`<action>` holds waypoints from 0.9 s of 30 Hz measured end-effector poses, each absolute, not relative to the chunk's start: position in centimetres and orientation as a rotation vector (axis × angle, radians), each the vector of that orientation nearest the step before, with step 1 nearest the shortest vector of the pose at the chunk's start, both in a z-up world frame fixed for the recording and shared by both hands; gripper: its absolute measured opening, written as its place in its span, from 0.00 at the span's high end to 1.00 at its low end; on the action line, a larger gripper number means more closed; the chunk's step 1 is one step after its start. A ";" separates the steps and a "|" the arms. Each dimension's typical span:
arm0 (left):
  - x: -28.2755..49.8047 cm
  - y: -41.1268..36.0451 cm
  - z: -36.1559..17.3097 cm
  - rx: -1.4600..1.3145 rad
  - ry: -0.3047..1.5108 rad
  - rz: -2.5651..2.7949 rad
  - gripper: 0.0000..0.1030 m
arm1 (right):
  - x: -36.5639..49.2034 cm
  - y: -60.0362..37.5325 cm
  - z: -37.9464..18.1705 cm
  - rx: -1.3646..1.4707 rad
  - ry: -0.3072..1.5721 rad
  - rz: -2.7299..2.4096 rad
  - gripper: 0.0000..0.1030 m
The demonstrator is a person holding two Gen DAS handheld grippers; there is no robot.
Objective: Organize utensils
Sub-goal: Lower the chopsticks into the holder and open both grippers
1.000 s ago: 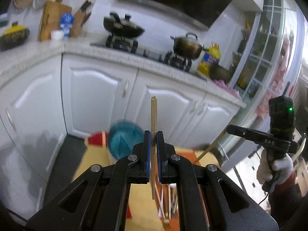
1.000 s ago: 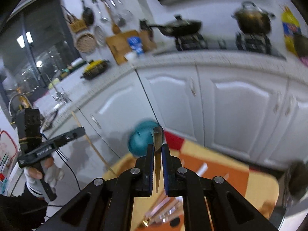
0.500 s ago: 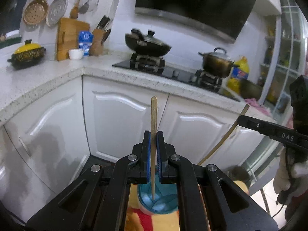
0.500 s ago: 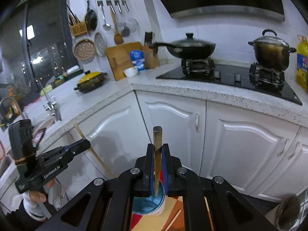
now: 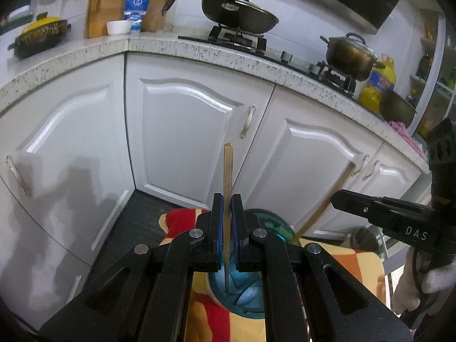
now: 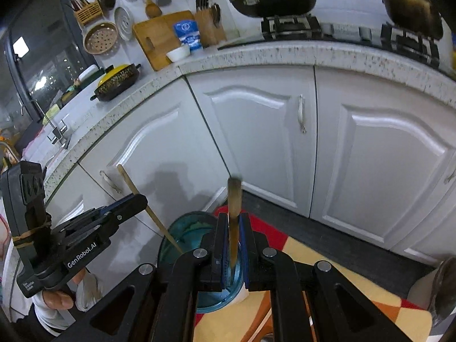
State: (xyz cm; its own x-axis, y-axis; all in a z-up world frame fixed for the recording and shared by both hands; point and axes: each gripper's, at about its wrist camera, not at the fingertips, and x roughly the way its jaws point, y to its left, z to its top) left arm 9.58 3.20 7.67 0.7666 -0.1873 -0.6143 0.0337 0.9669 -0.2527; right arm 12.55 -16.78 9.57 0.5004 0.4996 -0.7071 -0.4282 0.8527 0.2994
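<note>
My left gripper is shut on a light wooden chopstick held upright, its lower end inside the teal cup just below. My right gripper is shut on a darker wooden chopstick, also upright, its lower end over the same teal cup. Each view shows the other gripper with its chopstick angled down into the cup: the right one in the left wrist view, the left one in the right wrist view.
The cup stands on a red, orange and yellow patterned surface. White cabinet doors and a speckled countertop with pots, a cutting board and a stove are behind. A dark floor strip lies between.
Both grippers have tilted and lowered toward the cup. The chopstick ends now reach into or over the cup's mouth, and the cup sits closer below the jaws than before.
</note>
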 end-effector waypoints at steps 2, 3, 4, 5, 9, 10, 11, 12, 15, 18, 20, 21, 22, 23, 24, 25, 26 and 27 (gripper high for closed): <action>9.4 3.2 7.5 -0.240 0.687 -0.125 0.96 | 12.6 -16.8 9.1 0.088 0.890 0.557 0.93; 9.4 3.2 7.5 -0.247 0.684 -0.129 0.95 | 12.6 -16.9 8.9 0.081 0.899 0.549 0.89; 9.3 3.2 7.6 -0.253 0.683 -0.133 0.92 | 12.5 -16.9 8.8 0.077 0.903 0.546 0.85; 9.1 3.2 7.7 -0.257 0.681 -0.136 0.90 | 12.3 -17.0 8.7 0.075 0.904 0.544 0.82; 7.9 2.9 8.0 -0.243 0.668 -0.142 0.75 | 11.3 -17.6 8.6 0.084 0.904 0.543 0.78; 7.6 2.8 8.2 -0.239 0.665 -0.143 0.73 | 11.0 -17.8 8.6 0.089 0.904 0.539 0.77; 7.2 2.7 8.3 -0.233 0.660 -0.143 0.72 | 10.6 -18.1 8.6 0.095 0.903 0.536 0.76; 6.9 2.7 8.4 -0.229 0.656 -0.142 0.71 | 10.3 -18.2 8.5 0.100 0.902 0.534 0.75; 5.5 2.1 8.5 -0.213 0.648 -0.139 0.68 | 8.8 -18.9 8.4 0.105 0.898 0.514 0.72; 4.4 1.4 8.4 -0.203 0.654 -0.139 0.66 | 7.1 -19.5 8.2 0.090 0.882 0.483 0.71; 3.6 0.7 8.1 -0.192 0.659 -0.143 0.66 | 6.3 -19.8 8.3 0.092 0.870 0.462 0.70; 3.2 0.4 8.0 -0.185 0.660 -0.145 0.66 | 5.7 -20.2 8.3 0.096 0.865 0.454 0.69; 2.8 0.0 7.9 -0.178 0.662 -0.148 0.66 | 5.2 -20.4 8.3 0.100 0.861 0.450 0.68; 2.4 -0.4 7.8 -0.171 0.662 -0.150 0.66 | 4.7 -20.7 8.2 0.101 0.860 0.443 0.68; 2.1 -0.8 7.7 -0.165 0.665 -0.151 0.66 | 4.1 -21.1 8.2 0.100 0.858 0.434 0.67; 1.8 -1.1 7.6 -0.159 0.668 -0.154 0.66 | 3.8 -21.3 8.1 0.097 0.858 0.427 0.66; 1.6 -1.5 7.5 -0.153 0.671 -0.160 0.66 | 3.3 -21.6 8.0 0.095 0.859 0.420 0.65; 1.2 -1.9 7.4 -0.148 0.672 -0.164 0.66 | 2.8 -22.1 7.9 0.096 0.862 0.409 0.65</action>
State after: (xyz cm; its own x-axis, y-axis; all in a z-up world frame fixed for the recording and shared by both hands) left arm 1.24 -1.89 7.44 0.7705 -0.1984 -0.6058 0.1030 0.9766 -0.1887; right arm 2.79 -22.07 7.92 0.5785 0.3875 -0.7178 -0.3110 0.9182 0.2451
